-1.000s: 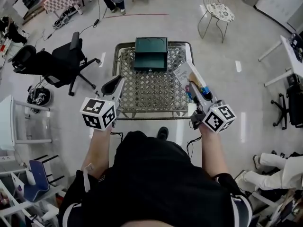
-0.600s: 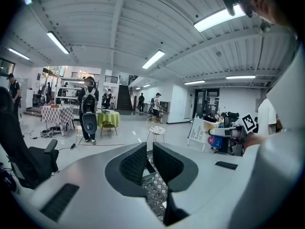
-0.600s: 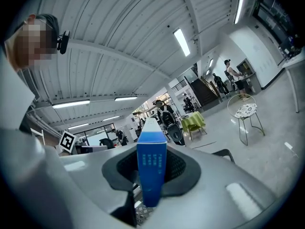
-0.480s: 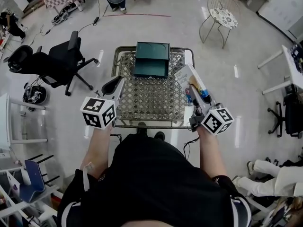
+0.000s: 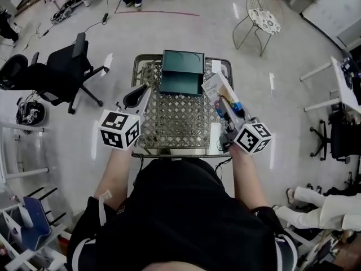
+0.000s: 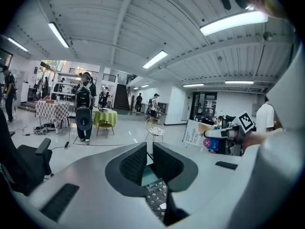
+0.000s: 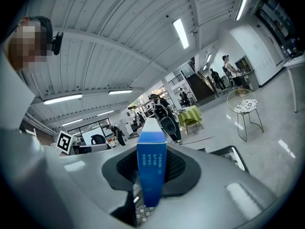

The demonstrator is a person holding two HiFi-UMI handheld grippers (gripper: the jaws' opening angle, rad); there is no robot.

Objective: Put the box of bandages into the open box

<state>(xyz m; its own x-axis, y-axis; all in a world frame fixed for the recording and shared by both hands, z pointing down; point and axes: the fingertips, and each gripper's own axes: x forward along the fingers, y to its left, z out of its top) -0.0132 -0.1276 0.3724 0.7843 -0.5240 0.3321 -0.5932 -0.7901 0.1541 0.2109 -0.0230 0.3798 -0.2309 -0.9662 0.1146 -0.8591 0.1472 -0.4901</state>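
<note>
- The right gripper's (image 5: 221, 102) fingers (image 7: 175, 168) are clamped on the box of bandages (image 7: 151, 163). They pinch its narrow blue end, so the long body juts out ahead, probably to go in front end first.
- The left gripper (image 6: 149, 162) is empty, its fingers a sliver apart. It hangs at the counter's (image 5: 175, 120) 9 o'clock edge, likely to leave the way free.
- The box of bandages is in the air above the counter, at about 4 o'clock of the open box (image 5: 180, 86). The open box sits at the counter's 12 o'clock edge.
</note>
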